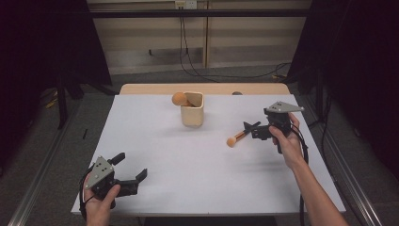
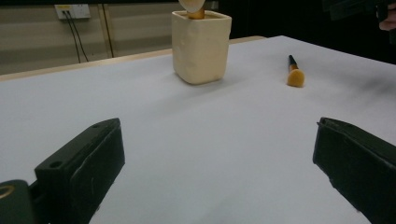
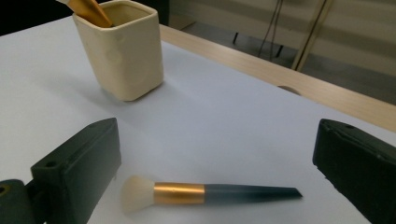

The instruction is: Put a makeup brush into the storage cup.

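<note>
Right gripper [image 1: 258,129]: right of centre, jaws wide apart over the brush, nothing held.
Gold-banded, dark-handled makeup brush [image 3: 205,193]: flat on the white table [image 1: 188,160], near the cream square cup [image 1: 192,116].
Left gripper [image 1: 127,174]: lower left, spread, empty.
Advice: straddle the handle squarely, then close.

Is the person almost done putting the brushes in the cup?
About halfway, it seems. One brush already stands in the cream cup. The second brush lies flat on the white table, and the right tool is open right beside it, holding nothing yet. Still left: gripping that brush and dropping it in. The left tool waits open.
</note>
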`<state>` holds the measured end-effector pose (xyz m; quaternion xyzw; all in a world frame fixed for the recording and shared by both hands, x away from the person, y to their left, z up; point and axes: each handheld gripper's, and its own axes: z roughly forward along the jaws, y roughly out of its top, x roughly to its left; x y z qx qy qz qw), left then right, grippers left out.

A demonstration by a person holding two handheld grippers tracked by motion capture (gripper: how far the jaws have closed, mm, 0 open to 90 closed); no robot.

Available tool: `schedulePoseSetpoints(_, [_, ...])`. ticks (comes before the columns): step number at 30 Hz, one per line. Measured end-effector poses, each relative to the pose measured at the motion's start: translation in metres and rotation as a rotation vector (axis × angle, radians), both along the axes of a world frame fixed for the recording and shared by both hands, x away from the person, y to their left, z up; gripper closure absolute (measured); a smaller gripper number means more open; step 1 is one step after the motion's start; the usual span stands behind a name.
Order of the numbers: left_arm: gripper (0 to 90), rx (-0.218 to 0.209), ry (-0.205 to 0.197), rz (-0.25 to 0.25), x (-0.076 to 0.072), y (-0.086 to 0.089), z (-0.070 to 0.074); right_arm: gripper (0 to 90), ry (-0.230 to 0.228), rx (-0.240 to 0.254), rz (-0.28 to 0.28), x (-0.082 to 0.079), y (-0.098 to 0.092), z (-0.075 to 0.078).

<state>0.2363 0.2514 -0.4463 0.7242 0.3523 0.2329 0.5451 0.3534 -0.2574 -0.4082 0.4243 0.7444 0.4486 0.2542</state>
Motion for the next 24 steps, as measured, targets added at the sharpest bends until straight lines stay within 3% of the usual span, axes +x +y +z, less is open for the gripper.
schedulePoseSetpoints(6, [2.0, -0.004, 0.001, 0.003, 0.0, 0.001, 0.0, 1.1, 0.026, -0.028, 0.01, 0.014, 0.004, 0.005])
schedulePoseSetpoints(14, [2.0, 0.001, 0.001, -0.006, 0.0, 0.0, -0.001, 1.9, 0.187, -0.017, 0.054, 0.024, 0.0, 0.007])
schedulePoseSetpoints(20, [2.0, 0.004, 0.0, -0.009, 0.0, 0.0, -0.001, 2.4, 0.306, -0.038, 0.094, 0.029, -0.003, 0.001])
schedulePoseSetpoints(24, [2.0, 0.007, 0.0, -0.008, 0.001, 0.0, -0.001, 2.5, 0.349, -0.089, 0.106, 0.033, -0.002, 0.0])
